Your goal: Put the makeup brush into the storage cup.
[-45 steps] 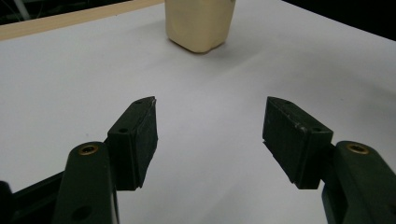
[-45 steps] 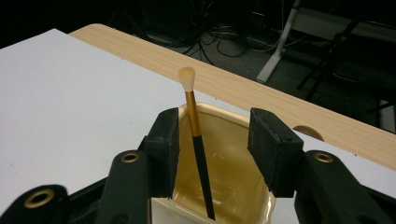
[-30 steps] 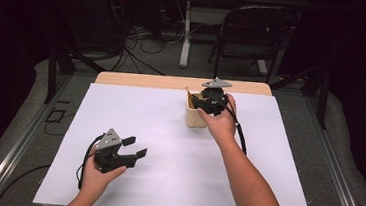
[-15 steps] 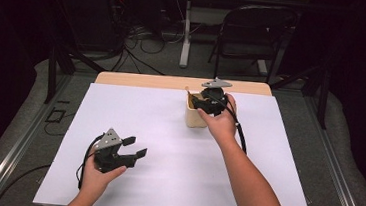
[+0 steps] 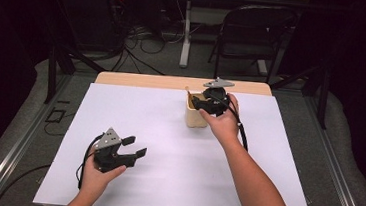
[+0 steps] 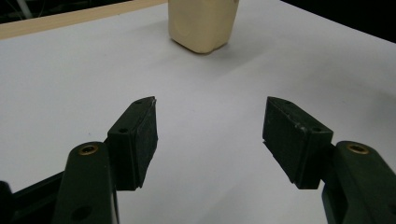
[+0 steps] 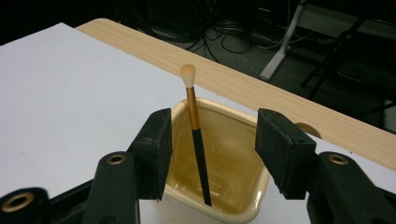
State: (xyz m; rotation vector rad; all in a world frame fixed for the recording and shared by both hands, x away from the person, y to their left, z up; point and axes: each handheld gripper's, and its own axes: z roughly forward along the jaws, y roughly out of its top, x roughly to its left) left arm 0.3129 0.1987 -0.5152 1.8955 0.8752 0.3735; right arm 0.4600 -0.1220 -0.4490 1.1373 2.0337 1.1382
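Brush (image 7: pixel 196 135) upright in cup (image 7: pixel 229 205), right gripper (image 7: pixel 212 149) open above

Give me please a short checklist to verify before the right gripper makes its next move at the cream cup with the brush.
1. Right gripper jaws open, nothing pressed between them: ok.
2. Brush stands in the cream cup, head up, leaning on the far rim: ok.
3. Jaws lined up on the brush: not ok; they stand to either side of the cup's near rim, the handle beyond them.
4. Cup upright on the white table: ok.
5. Left gripper open, empty, far from the cup: ok.
6. Whether the cup would slide when touched: cannot tell.
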